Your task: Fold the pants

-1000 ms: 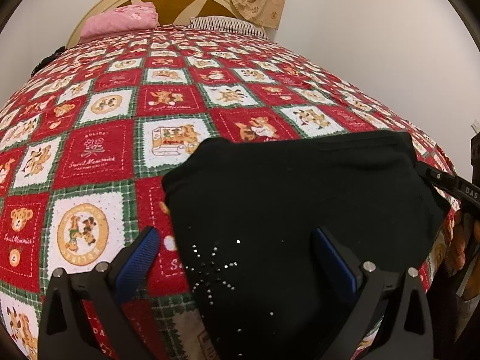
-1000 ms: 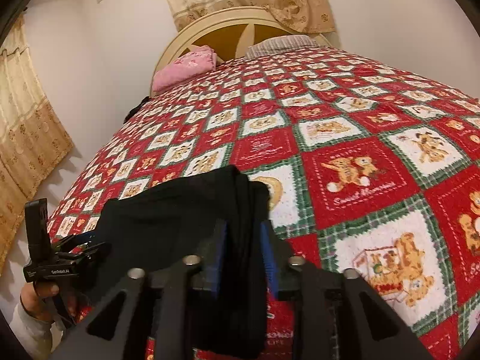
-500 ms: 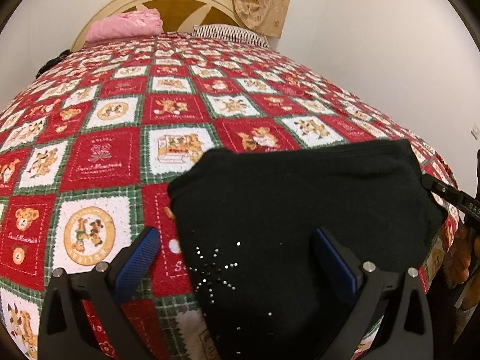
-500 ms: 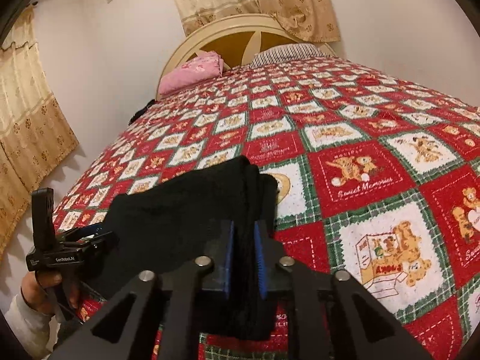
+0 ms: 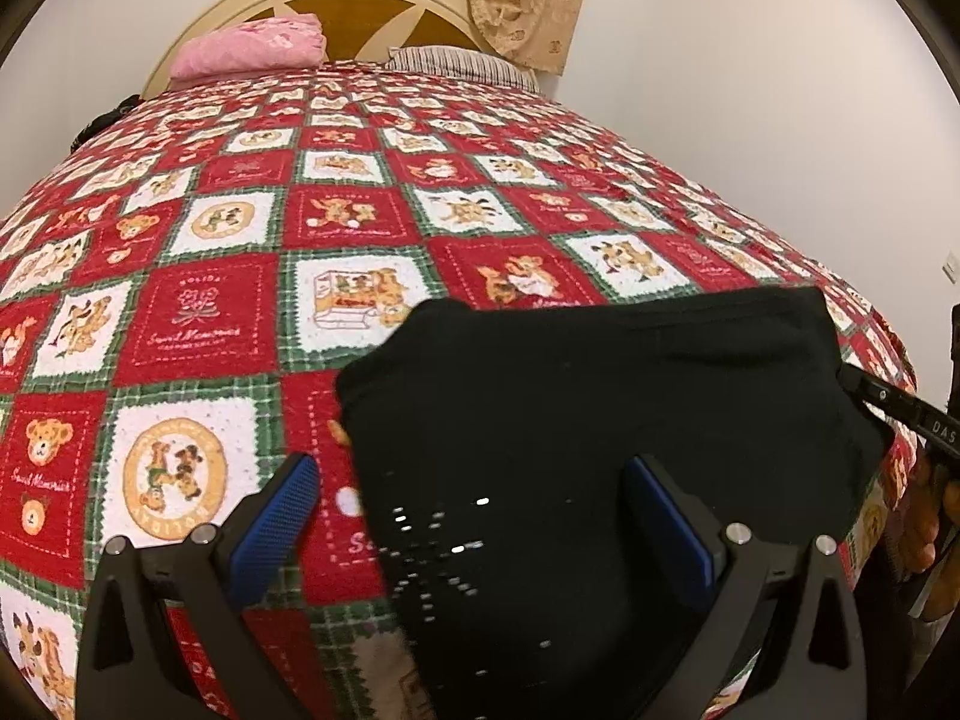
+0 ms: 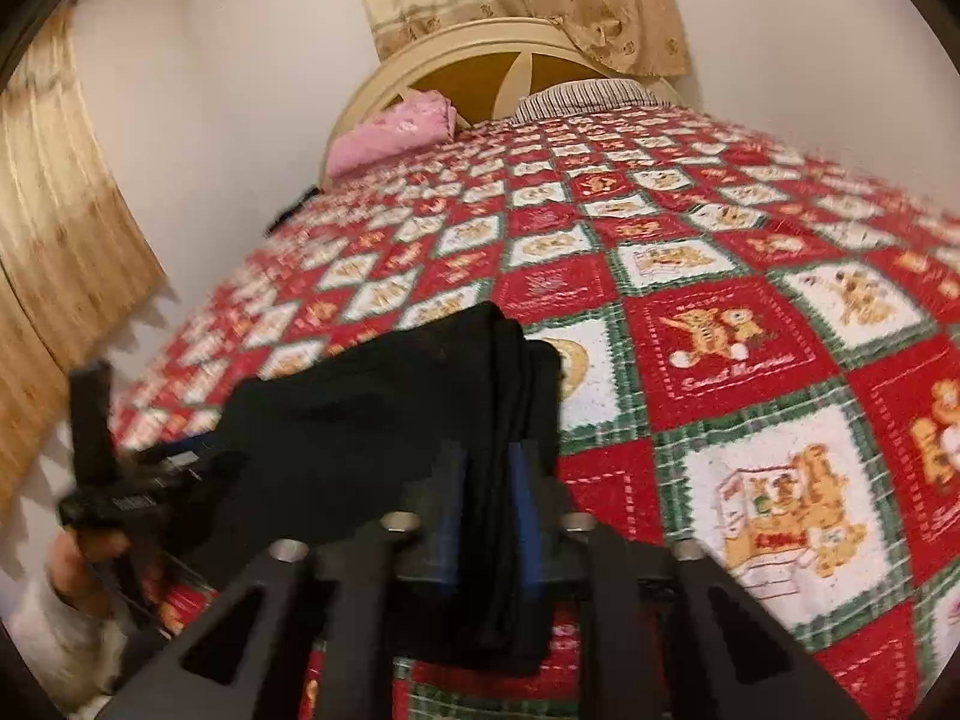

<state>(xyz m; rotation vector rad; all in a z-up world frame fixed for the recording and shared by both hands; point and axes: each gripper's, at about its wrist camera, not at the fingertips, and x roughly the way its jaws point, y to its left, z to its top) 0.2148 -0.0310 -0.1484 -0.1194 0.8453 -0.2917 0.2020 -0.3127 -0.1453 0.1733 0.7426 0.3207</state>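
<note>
Nearby, left gripper (image 5: pixel 468 531) spread wide over the folded black pants (image 5: pixel 600 420) on the teddy quilt (image 5: pixel 204 324), right gripper (image 6: pixel 486 498) clamped on their thick edge, pink pillow (image 6: pixel 390 138) by the headboard (image 6: pixel 480 60) beyond, pants barely shifted since before.

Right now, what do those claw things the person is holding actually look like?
Each claw is matte black plastic with two angled fingers, blue ribbed pads on their inner faces and silver screw heads at the joints. White lettering marks the right claw's side. The left hand looks bare, with a pale sleeve below.
</note>
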